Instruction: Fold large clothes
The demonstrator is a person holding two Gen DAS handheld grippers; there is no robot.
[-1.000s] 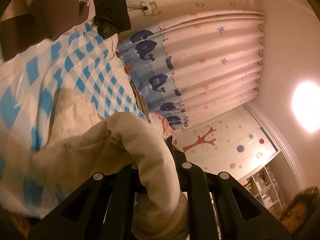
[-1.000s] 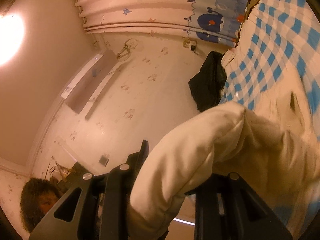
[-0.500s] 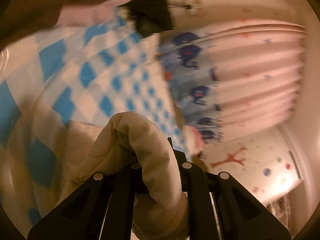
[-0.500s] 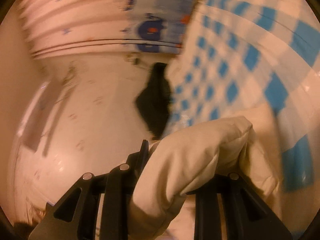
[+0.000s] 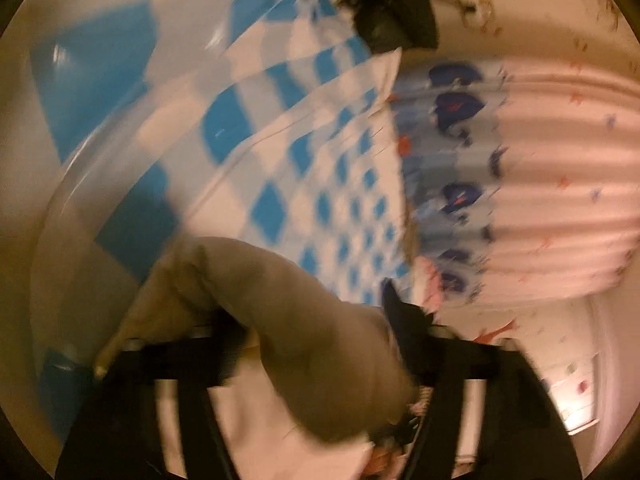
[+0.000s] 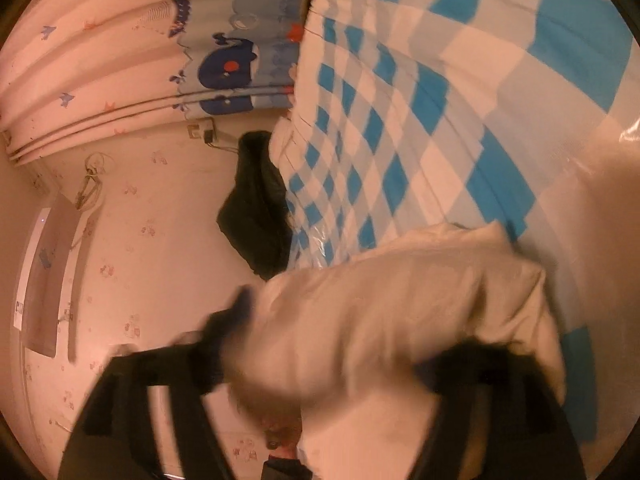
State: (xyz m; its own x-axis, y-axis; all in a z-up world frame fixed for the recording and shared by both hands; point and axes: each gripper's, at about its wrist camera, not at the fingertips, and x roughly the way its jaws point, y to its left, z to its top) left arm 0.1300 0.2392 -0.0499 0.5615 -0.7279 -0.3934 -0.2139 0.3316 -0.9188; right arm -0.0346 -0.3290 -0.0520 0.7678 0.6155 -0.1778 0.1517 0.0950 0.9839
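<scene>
a: both grabbers letting go?
b: yep. left gripper [image 5: 304,332] n right gripper [image 6: 340,344] jaws opening, cream coat [image 6: 400,312] between them, on the checked bed [image 5: 280,120]. blurry tho, maybe touching. pull back slow, don't drag it.

Whale-print curtain [image 6: 224,60] beside blue-checked bed [image 6: 400,128], patterned wall [image 6: 160,240]

I can read no text, label or number anywhere; both views are too blurred for that
</scene>
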